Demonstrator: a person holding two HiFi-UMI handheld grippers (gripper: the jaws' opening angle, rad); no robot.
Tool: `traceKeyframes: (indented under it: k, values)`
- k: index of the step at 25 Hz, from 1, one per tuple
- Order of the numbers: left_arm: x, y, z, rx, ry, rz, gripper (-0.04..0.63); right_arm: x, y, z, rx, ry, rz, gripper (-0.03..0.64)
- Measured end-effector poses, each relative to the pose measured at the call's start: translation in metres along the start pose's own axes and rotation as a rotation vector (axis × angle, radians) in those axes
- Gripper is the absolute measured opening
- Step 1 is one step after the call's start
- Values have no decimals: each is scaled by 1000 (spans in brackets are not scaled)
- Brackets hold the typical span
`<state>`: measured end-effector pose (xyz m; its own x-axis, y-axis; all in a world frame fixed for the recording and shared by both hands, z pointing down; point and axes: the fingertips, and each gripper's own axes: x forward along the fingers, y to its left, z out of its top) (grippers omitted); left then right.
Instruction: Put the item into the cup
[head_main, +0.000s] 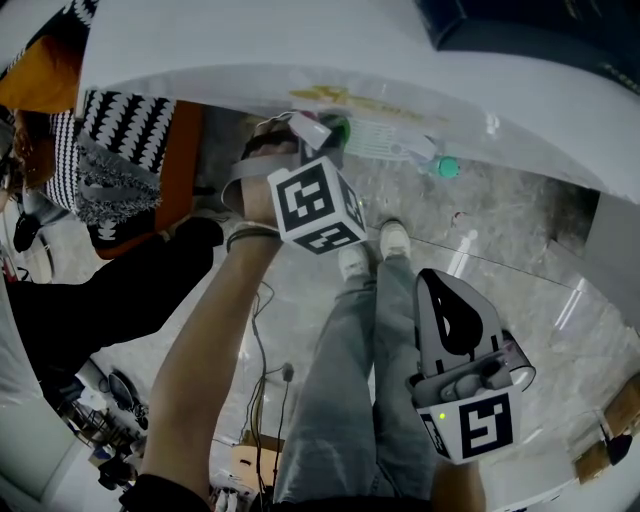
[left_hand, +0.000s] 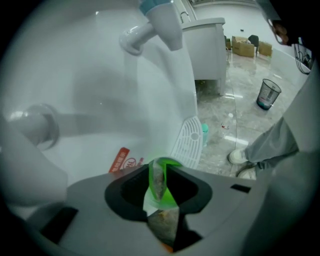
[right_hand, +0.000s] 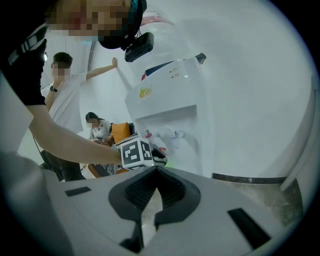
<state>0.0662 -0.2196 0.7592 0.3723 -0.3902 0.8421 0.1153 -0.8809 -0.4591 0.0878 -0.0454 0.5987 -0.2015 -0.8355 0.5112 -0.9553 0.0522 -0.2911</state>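
Observation:
My left gripper (left_hand: 159, 176) is shut on a small clear packet with a green top (left_hand: 161, 186), and the packet stands upright between the jaws. In the head view this gripper (head_main: 322, 131) is held out at the front of a white water dispenser (head_main: 330, 60), close to its white drip grille (left_hand: 189, 140). A blue tap (left_hand: 161, 17) is above it and a white tap (left_hand: 35, 125) is to its left. My right gripper (right_hand: 152, 181) is shut with nothing seen in it, and it hangs low at the right (head_main: 440, 300). No cup shows in any view.
A teal object (head_main: 446, 167) lies by the grille. The person's legs and white shoes (head_main: 372, 250) stand on a glossy marble floor. A mesh waste bin (left_hand: 267, 94) and cardboard boxes (left_hand: 245, 47) are further back. Seated people (right_hand: 97, 127) are at the left.

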Motion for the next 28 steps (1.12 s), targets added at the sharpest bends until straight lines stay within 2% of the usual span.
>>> traceKeyframes:
  k: [4,9,17,21,28]
  values:
    - [-7,-1,2,-5,-20,-6,107,1,3,0,-4,4,3,8]
    - [-21,7,5,6,-59,33,107,2,3,-4,-2,13,4,8]
    - [-51,7,11,-45,-119,98,107,0,3,-7,10,13,-2,8]
    - [-76,1,9,-118,-153,118,99,-1,-4,-3,44,-5,-34,8]
    - [-120,-13,14,-202,-219,139,52,-3,-7,1,69,-27,-55,8]
